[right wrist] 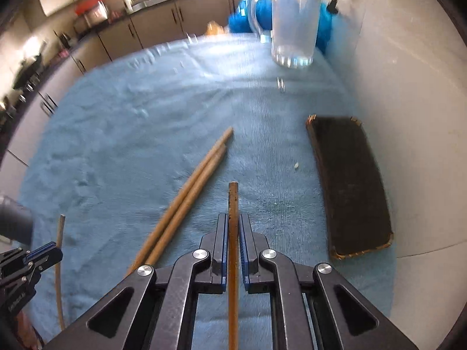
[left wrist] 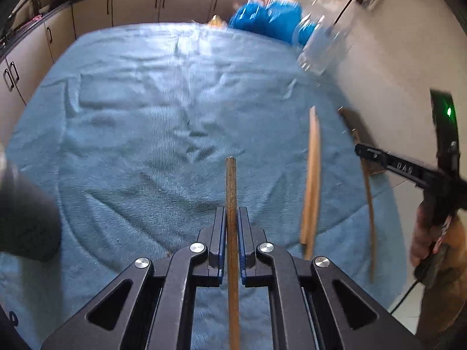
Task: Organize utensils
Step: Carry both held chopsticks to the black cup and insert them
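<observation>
The left gripper point(left wrist: 232, 218) is squeezed tight on a wooden stick point(left wrist: 231, 186), right between its jaws. The right gripper point(right wrist: 233, 227) pinches another stick point(right wrist: 233, 204). Two loose sticks point(right wrist: 186, 195) lie on the blue towel point(right wrist: 122, 122), left of the dark tray point(right wrist: 350, 186).

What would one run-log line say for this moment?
left hand-held gripper: shut on thin wooden stick | right hand-held gripper: shut on brown wooden stick | two on blue towel

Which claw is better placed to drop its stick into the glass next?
Right, probably. Both claws are shut on a stick, but the glass stands almost straight ahead of the right claw, while it sits off to the far right of the left claw.
</observation>
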### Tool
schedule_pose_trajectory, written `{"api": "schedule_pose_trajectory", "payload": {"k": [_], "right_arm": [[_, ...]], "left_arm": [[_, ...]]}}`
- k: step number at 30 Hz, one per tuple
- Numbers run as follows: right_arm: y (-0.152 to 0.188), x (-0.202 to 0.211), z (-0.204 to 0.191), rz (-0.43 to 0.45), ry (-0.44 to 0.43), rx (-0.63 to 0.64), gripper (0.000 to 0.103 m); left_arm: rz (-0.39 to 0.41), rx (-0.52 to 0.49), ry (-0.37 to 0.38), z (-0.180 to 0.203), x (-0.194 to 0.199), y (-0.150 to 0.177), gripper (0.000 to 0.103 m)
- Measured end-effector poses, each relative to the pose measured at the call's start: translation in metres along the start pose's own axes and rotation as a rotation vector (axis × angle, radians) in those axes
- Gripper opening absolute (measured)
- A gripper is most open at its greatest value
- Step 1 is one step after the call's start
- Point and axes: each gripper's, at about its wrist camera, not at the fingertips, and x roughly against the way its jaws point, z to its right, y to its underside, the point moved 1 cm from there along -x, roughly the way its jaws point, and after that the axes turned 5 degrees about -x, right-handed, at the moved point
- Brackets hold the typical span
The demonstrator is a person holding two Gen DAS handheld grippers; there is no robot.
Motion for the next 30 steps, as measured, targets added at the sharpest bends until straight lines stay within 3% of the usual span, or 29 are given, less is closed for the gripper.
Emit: {"api": "schedule_pose_trajectory", "payload": {"k": [11,21,30], "right_arm": [[0.028,0.082,-0.029,0.24,-0.106,0.046,0.008],[0.05,0.137,-0.074,0.366,-0.209,0.109,0.008],[0.047,0.178,-0.124,0.486,-0.314,0.144,0.008]], "left_arm": [[0.218,-0.023,0.067,0.017,0.091,0.026,0.007],[0.417,-0.036,0.057,0.018,0.169,0.046,0.007],[0.59,0.014,-0.011,-0.018,0.243,0.055,0.007]]}}
